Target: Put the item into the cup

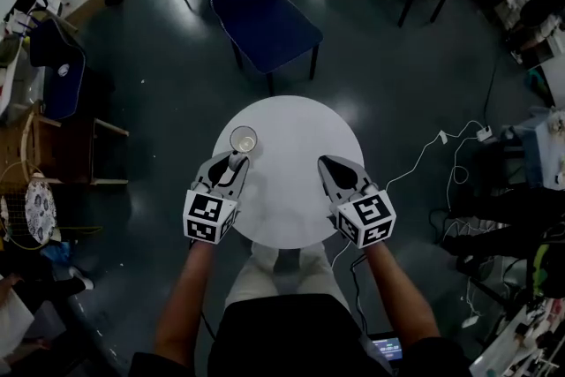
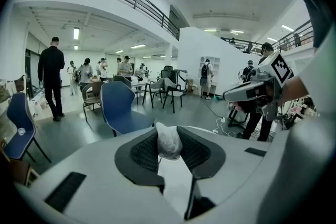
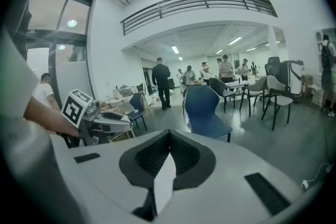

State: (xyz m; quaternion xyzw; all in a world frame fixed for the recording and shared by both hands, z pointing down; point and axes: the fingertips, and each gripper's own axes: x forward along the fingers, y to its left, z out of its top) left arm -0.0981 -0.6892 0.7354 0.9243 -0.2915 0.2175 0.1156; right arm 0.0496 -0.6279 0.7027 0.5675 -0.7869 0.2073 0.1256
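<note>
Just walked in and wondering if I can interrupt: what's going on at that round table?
A person is working two hand-held grippers over a round white table. The left gripper is clamped on the item, a small pale crinkled lump, with its tip close beside the clear cup that stands on the table. The item is not in the cup yet. The right gripper is over the table's other side, jaws together with nothing between them.

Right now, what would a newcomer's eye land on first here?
The round white table, centre of the head view, with a clear cup at its far left edge. Just short of the cup, the left gripper pinches a small whitish wrapped item; the right gripper is shut and empty.
</note>
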